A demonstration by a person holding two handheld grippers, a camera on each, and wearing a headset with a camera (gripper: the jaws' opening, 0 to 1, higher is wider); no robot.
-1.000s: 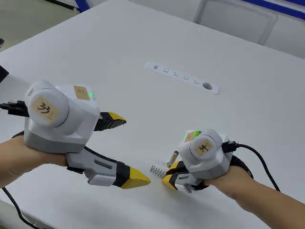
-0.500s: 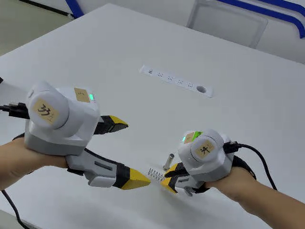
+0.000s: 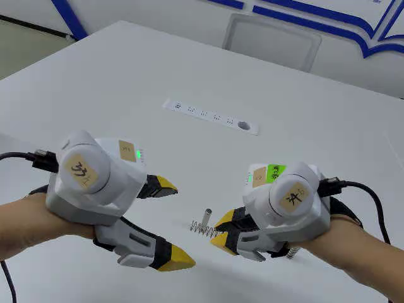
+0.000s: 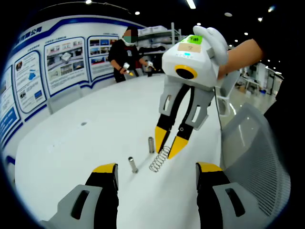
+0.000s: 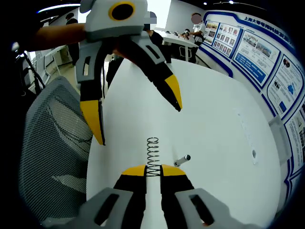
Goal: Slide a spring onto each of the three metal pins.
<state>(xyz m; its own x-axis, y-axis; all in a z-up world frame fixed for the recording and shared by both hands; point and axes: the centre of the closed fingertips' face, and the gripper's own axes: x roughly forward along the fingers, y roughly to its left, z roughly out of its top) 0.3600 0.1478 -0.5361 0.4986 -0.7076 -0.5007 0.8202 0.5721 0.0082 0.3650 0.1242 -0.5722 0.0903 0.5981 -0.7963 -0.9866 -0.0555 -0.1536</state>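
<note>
My right gripper [image 3: 222,231] is shut on one end of a small steel spring [image 3: 201,227], which sticks out level toward the left just above the white table [image 3: 126,82]. A short metal pin [image 3: 205,218] stands right behind the spring. My left gripper [image 3: 173,221] is open, its yellow tips wide apart to the spring's left, touching nothing. In the left gripper view the right gripper [image 4: 172,139] points down with the spring [image 4: 159,160] at its tips, and two pins [image 4: 151,144] [image 4: 132,164] stand beside it. In the right gripper view the spring [image 5: 152,155] juts from my shut tips [image 5: 153,171], with a pin [image 5: 181,160] to its right.
A white power strip [image 3: 210,117] lies across the middle of the table. A chair [image 3: 271,41] stands at the far edge, and a mesh chair [image 4: 257,157] is near the table. People stand in the background of the gripper views.
The head camera has tilted up and moved. The right gripper keeps the spring. The left gripper's lower tip, close to the spring's free end before, is now a little farther from it.
</note>
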